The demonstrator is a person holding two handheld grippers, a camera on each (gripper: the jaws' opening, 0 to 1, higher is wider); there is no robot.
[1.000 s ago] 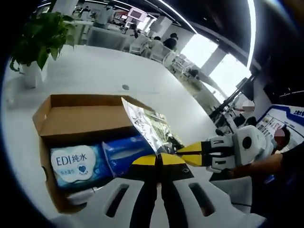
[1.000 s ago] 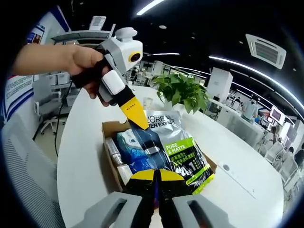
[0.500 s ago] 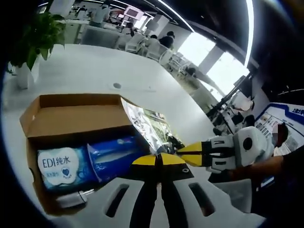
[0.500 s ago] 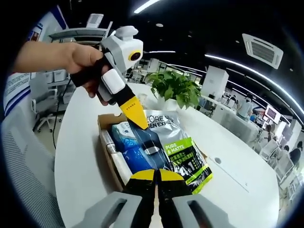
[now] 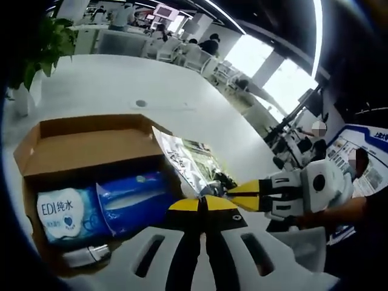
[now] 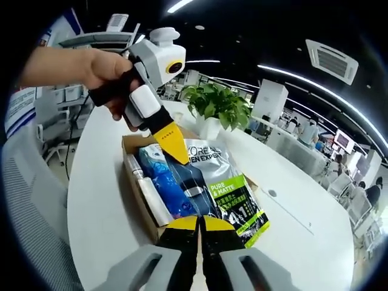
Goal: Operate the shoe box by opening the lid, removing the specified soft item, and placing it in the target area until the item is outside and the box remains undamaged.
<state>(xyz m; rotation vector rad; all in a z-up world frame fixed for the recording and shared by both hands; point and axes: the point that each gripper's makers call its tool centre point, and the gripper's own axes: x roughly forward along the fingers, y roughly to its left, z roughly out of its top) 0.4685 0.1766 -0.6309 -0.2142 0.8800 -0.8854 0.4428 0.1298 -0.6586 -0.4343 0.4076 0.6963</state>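
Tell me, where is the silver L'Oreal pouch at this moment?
In the right gripper view the pouch hangs over the open box, pinched between the left gripper above and the right gripper below.

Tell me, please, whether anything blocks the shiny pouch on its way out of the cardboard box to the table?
Nothing visible does. The silver-and-green foil pouch is pinched by both tools, left and right, above the open brown cardboard box; its lid is folded back and bare white table lies beside it.

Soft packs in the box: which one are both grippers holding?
The silver L'Oreal pouch with the green label. The left gripper and right gripper pinch it; the blue packs lie untouched.
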